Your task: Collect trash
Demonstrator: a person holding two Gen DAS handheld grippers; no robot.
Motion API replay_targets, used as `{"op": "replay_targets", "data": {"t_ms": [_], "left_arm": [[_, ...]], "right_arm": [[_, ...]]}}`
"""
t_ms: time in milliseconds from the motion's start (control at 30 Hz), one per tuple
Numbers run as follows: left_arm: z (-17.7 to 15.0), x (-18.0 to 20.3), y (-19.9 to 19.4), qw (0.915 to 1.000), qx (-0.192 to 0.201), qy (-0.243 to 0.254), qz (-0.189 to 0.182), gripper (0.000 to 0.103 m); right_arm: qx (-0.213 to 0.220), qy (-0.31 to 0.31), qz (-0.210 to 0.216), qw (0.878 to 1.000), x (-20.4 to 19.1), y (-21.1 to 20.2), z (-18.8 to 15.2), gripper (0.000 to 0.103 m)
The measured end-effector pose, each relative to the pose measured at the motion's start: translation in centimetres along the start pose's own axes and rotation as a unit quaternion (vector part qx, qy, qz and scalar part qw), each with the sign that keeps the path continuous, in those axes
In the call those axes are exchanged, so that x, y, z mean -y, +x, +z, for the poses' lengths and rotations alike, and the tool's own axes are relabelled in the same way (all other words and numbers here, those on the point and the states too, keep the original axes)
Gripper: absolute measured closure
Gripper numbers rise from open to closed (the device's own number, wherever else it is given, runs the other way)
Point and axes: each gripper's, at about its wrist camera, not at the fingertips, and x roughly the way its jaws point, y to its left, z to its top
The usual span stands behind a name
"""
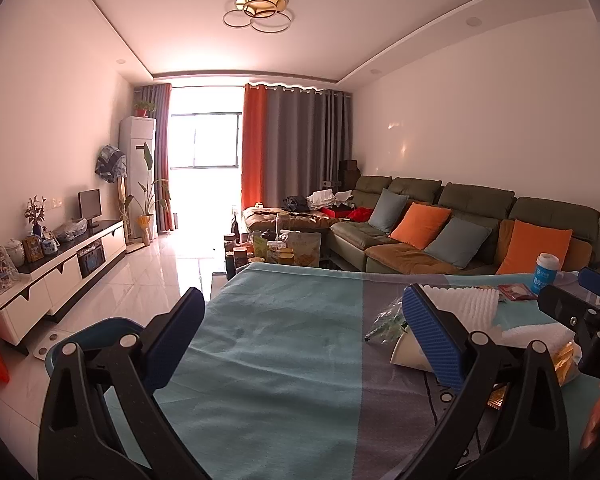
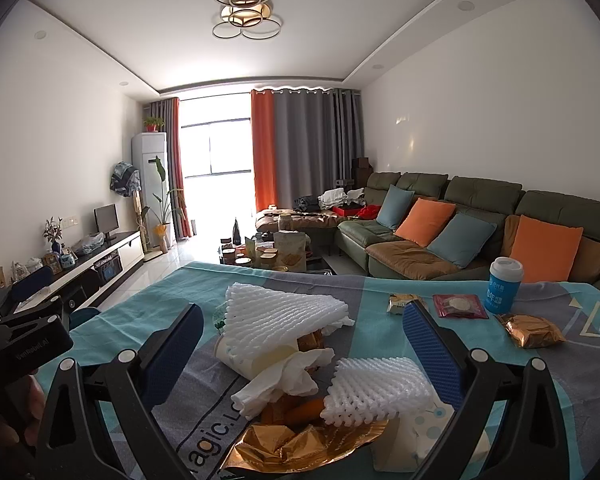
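A trash pile lies on the teal and grey table cloth (image 2: 148,320): two white foam nets (image 2: 284,312) (image 2: 376,388), a tipped paper cup (image 2: 240,354), crumpled tissue (image 2: 288,376) and gold foil wrappers (image 2: 292,444). My right gripper (image 2: 300,348) is open and empty, its blue pads either side of the pile and above it. My left gripper (image 1: 300,328) is open and empty over bare cloth (image 1: 280,344), left of the pile; the paper cup (image 1: 408,350) and a foam net (image 1: 468,306) lie just past its right pad.
A blue cup with white lid (image 2: 504,286), a red sachet (image 2: 458,306), a gold packet (image 2: 534,330) and a small snack pack (image 2: 400,304) lie on the far right of the table. A blue bin rim (image 1: 96,332) sits below the table's left edge. Sofa (image 2: 460,232) beyond.
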Motion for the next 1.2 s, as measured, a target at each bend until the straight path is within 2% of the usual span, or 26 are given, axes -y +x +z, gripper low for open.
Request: {"op": "replay_targets", "data": {"t_ms": [367, 433, 600, 700, 933, 1067, 1200], "left_arm": [[-0.1, 0.2, 0.2, 0.9999, -0.008, 0.002, -0.011, 0.006], [-0.2, 0.5, 0.4, 0.9995, -0.016, 0.005, -0.028, 0.006], [-0.7, 1.9, 0.8, 0.9939, -0.047, 0.024, -0.097, 0.006], [-1.2, 3.4, 0.8, 0.9854, -0.067, 0.042, -0.151, 0.006], [-3.0, 7.8, -0.2, 0.9528, -0.096, 0.087, -0.274, 0.006], [-3.9, 9.5, -0.1, 0.9388, -0.125, 0.103, -0.304, 0.008], [-4.6, 10.4, 0.5, 0.9249, -0.159, 0.106, -0.329, 0.025]], "right_arm": [[-0.003, 0.000, 0.002, 1.000, 0.0, 0.0, 0.0, 0.007], [-0.005, -0.001, 0.004, 1.000, 0.2, -0.1, 0.0, 0.007], [-0.022, 0.008, -0.007, 1.000, 2.1, -0.4, 0.1, 0.007], [-0.043, 0.018, -0.012, 0.999, 3.5, -0.3, -0.2, 0.007], [-0.109, 0.050, -0.008, 0.993, 6.9, 0.6, -1.8, 0.007], [-0.142, 0.078, 0.020, 0.987, 8.2, 1.2, -2.6, 0.013], [-0.167, 0.094, 0.052, 0.980, 8.6, 2.4, -3.1, 0.025]]}}
